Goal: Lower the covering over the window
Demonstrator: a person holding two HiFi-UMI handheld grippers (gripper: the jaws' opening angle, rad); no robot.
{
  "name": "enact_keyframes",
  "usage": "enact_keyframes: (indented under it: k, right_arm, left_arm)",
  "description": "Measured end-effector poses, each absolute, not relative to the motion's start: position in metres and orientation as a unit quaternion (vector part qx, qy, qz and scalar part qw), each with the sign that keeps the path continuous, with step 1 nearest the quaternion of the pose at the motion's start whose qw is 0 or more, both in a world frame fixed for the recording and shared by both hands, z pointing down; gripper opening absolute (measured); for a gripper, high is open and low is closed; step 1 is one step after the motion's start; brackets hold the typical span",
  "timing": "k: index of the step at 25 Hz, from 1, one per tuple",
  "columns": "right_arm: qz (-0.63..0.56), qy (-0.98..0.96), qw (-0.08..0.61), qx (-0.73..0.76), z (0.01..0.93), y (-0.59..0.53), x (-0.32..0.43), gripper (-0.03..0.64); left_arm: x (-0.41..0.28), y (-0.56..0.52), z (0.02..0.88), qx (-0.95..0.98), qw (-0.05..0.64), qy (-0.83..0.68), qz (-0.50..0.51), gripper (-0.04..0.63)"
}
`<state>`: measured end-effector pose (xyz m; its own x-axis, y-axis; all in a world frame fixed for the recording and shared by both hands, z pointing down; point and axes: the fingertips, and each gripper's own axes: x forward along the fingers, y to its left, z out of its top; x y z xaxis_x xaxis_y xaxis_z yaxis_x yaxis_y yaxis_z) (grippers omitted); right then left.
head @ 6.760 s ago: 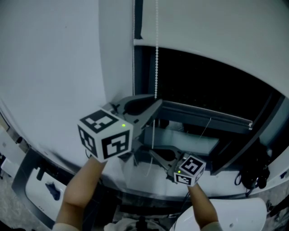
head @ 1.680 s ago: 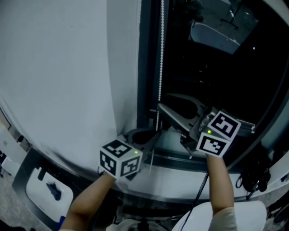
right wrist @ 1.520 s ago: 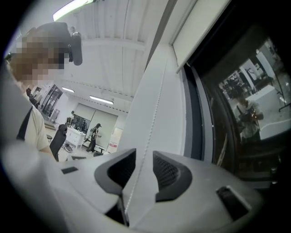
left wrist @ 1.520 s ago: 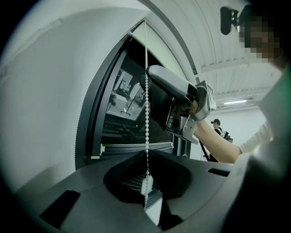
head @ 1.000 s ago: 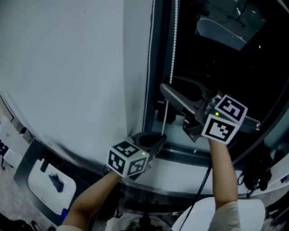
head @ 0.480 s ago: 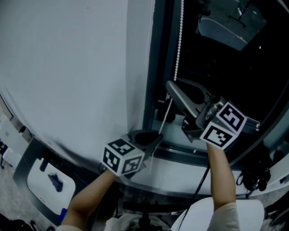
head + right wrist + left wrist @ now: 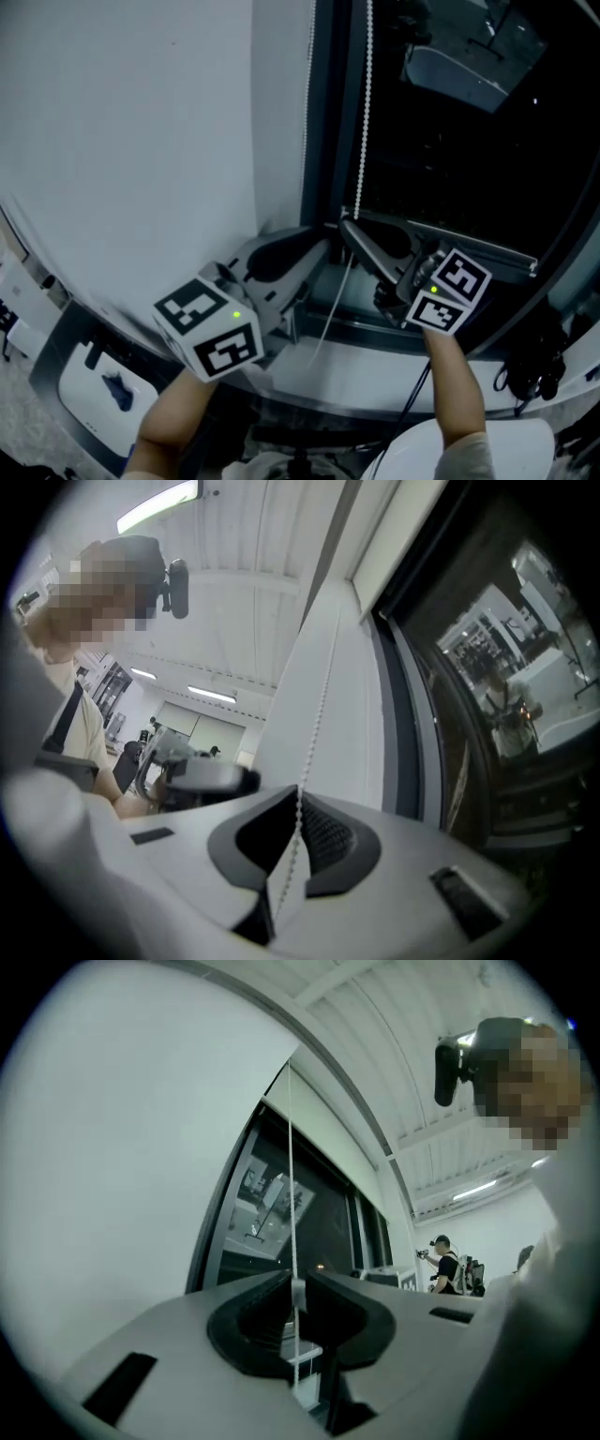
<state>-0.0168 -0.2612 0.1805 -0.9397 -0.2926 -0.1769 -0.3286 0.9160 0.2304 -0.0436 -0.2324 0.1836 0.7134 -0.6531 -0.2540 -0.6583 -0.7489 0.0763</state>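
A white bead chain hangs down in front of the dark window. My right gripper has just been closing and is shut on it; in the right gripper view the chain runs down between the pads of the right gripper. A second, thinner strand hangs along the window frame. My left gripper is shut on this strand, lower and to the left; the strand passes between the pads of the left gripper. The covering itself is out of view.
A white wall fills the left. The window's lower frame rail runs behind the right gripper. Dark cables hang at the lower right, and a white unit sits at the lower left. A distant person stands in the room.
The left gripper has risen along its strand, toward the camera. The right gripper has sunk a little, with its jaws now closed on the bead chain.
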Motion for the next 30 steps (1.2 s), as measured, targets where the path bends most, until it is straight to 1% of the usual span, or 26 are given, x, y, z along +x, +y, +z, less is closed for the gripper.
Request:
enact_keyframes:
  k: [3,5,9,15,22,26,27,30]
  right_arm:
    - [0.101,0.981,0.066,-0.153,0.211,-0.26,-0.017,0.02]
    - [0.085,0.983,0.068,-0.15,0.227,-0.258,-0.016,0.02]
    - [0.08,0.983,0.053,-0.158,0.26,-0.254,-0.018,0.02]
    - [0.054,0.984,0.043,-0.166,0.298,-0.251,-0.01,0.02]
    - [0.041,0.985,0.055,-0.161,0.307,-0.246,-0.009,0.02]
    - [0.037,0.985,0.054,-0.158,0.311,-0.244,-0.01,0.02]
    - [0.035,0.985,0.054,-0.158,0.314,-0.245,-0.01,0.02]
    - [0.032,0.985,0.05,-0.162,0.317,-0.246,-0.008,0.02]
  left_arm:
    - [-0.038,-0.239,0.167,-0.924,0.032,0.36,0.125,0.034]
    - [-0.03,-0.244,0.164,-0.925,0.032,0.359,0.12,0.034]
    - [-0.017,-0.249,0.168,-0.929,0.03,0.354,0.101,0.078]
    - [-0.012,-0.263,0.166,-0.925,0.041,0.366,0.091,0.08]
    - [-0.002,-0.271,0.158,-0.928,0.045,0.358,0.092,0.08]
    - [0.001,-0.273,0.155,-0.927,0.049,0.362,0.089,0.077]
    - [0.002,-0.273,0.156,-0.929,0.042,0.357,0.086,0.038]
    - [0.003,-0.273,0.159,-0.934,0.02,0.345,0.092,0.032]
